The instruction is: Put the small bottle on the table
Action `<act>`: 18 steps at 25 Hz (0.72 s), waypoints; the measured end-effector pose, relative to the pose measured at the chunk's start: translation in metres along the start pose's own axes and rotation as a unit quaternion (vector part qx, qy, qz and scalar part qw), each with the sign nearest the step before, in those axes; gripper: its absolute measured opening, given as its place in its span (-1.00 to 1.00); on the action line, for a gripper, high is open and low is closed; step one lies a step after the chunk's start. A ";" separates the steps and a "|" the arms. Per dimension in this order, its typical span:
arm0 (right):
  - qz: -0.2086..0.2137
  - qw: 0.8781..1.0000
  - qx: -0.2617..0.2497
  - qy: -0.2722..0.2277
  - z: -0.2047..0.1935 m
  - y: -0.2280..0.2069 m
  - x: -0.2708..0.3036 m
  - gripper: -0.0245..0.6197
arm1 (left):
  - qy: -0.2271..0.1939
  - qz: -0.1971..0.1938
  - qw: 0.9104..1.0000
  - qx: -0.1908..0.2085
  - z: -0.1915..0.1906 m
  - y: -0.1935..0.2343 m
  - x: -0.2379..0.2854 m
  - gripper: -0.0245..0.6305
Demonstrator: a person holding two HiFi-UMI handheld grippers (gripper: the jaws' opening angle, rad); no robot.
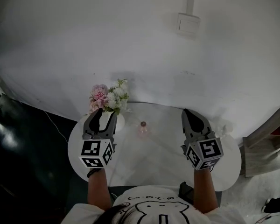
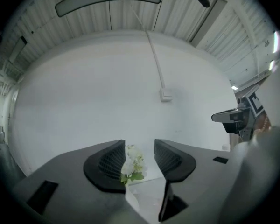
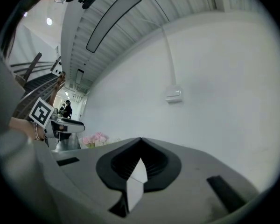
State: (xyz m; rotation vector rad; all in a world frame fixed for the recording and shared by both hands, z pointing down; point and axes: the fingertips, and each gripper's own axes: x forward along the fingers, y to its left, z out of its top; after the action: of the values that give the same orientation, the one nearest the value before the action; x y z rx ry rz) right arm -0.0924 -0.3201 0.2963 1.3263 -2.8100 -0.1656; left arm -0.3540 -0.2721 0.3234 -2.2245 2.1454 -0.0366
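White and round, the table has the small bottle standing upright on it, near the middle. The bottle looks a bit pink. No gripper touches it. The left gripper hangs over the table to the bottle's left, in front of a white vase of pink and white flowers. Its two fingers are a little way apart and hold nothing; only the far-off flowers show through the gap. The right gripper hangs on the bottle's other side, well away from it. Its fingers are pressed together with nothing in them. Behind the table is a white wall.
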 end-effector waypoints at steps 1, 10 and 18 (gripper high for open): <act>0.001 1.000 -0.001 -0.004 0.003 0.000 0.000 -0.94 | -0.013 0.010 1.000 0.005 0.006 0.003 -0.003 -0.44; -0.006 1.000 -0.007 -0.028 0.023 -0.008 -0.009 -0.94 | -0.053 0.034 0.997 0.052 0.042 0.009 -0.014 -0.91; -0.006 0.999 -0.035 -0.039 0.039 -0.005 -0.017 -0.95 | -0.068 0.036 0.995 0.067 0.063 0.013 -0.027 -0.91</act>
State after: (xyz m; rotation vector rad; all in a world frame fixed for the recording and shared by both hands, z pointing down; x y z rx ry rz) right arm -0.0809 -0.3065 0.2570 1.3494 -2.8308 -0.3191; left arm -0.3642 -0.2445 0.2600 -2.0138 2.0850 -0.0240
